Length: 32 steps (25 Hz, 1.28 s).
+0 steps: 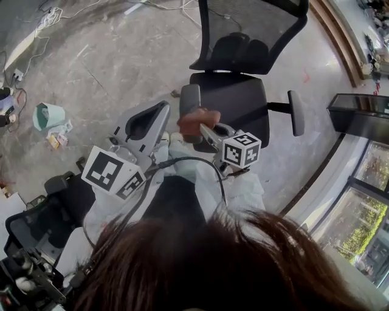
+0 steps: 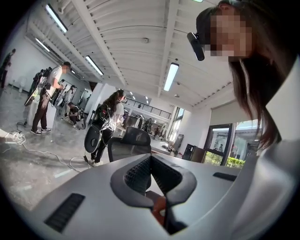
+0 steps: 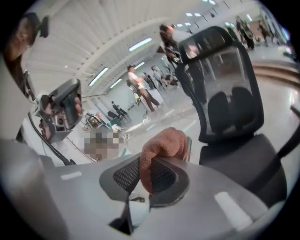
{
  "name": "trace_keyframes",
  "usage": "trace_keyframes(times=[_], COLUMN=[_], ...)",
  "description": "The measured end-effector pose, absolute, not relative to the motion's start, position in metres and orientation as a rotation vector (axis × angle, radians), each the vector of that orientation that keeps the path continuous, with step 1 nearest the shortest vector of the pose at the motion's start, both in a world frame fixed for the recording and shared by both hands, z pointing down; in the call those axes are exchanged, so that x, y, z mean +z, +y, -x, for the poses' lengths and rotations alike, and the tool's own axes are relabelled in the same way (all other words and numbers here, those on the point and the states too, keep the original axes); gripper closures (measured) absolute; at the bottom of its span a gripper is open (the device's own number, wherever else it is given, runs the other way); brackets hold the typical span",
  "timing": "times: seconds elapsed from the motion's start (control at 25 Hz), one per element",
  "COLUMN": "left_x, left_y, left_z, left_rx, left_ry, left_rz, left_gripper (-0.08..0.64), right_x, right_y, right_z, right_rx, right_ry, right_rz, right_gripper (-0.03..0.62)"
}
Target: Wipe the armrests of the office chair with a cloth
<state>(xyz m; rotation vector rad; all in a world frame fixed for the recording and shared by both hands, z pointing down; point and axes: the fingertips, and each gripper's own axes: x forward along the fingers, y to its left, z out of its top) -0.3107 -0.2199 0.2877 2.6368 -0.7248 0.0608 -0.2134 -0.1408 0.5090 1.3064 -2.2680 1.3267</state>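
- Grey stone floor (image 1: 109, 61), with cables (image 1: 51, 15) and a teal bin (image 1: 48, 115) off to the left. A second chair (image 1: 42, 222) stands close by the person.
- The black mesh chair (image 1: 234, 97) stands straight ahead.
- The right tool (image 3: 149, 164) pinches a rust cloth (image 1: 196, 121) at the near end of the grey armrest (image 1: 189, 97).
- The left tool (image 2: 150, 159), pressed together and holding nothing, points up towards the ceiling, just left of the cloth.

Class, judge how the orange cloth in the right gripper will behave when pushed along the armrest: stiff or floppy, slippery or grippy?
Probably floppy: the cloth bulges and folds in the right gripper. Its fuzzy nap would likely drag, not slide, on the armrest.
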Motion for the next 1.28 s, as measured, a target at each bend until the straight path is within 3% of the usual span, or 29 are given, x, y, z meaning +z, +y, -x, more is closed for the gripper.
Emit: trace_keyframes(times=[0.24, 0.52, 1.28], left_x=[0.257, 0.227, 0.233], left_y=[-0.223, -0.226, -0.212], left_z=[0.328, 0.336, 0.308], left_rx=[0.068, 0.014, 0.013], left_ry=[-0.826, -0.900, -0.845], left_rz=[-2.709, -2.764, -2.771], left_gripper=[0.557, 0.557, 0.557], right_x=[0.356, 0.247, 0.230], right_y=[-0.203, -0.209, -0.179], right_z=[0.199, 0.204, 0.199], right_rx=[0.690, 0.277, 0.216], right_ry=[-2.477, -2.541, -2.550], right_rz=[-1.532, -1.767, -1.834], right_gripper=[0.558, 0.558, 0.561])
